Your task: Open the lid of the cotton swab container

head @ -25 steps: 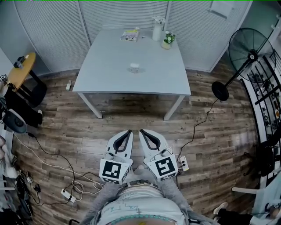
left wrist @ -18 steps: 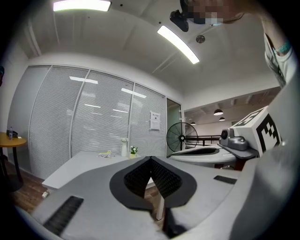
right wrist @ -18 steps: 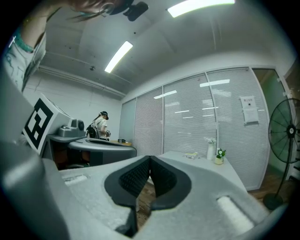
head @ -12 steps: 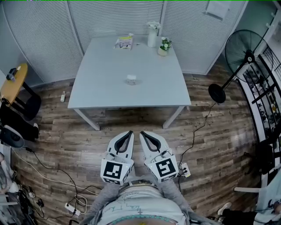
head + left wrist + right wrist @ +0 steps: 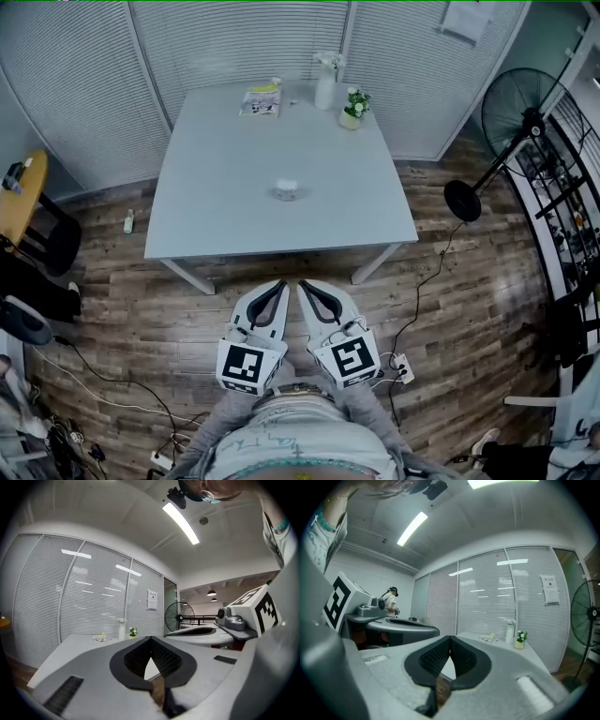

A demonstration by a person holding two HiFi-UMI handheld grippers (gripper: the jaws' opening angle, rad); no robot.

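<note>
The left gripper [image 5: 277,284] and right gripper [image 5: 303,284] are held closed, empty. The cotton swab container [image 5: 287,190] is seen farther off on the table [image 5: 225,202].

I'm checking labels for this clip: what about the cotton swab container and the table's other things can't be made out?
Cotton swab container, head view: too small to tell its lid's kind or state.
Same container, both gripper views: not seen; the grey fingers fill the lower frame.
Booklet, head view: print too small to read.
Wall notice, head view: cut by the top edge.
</note>
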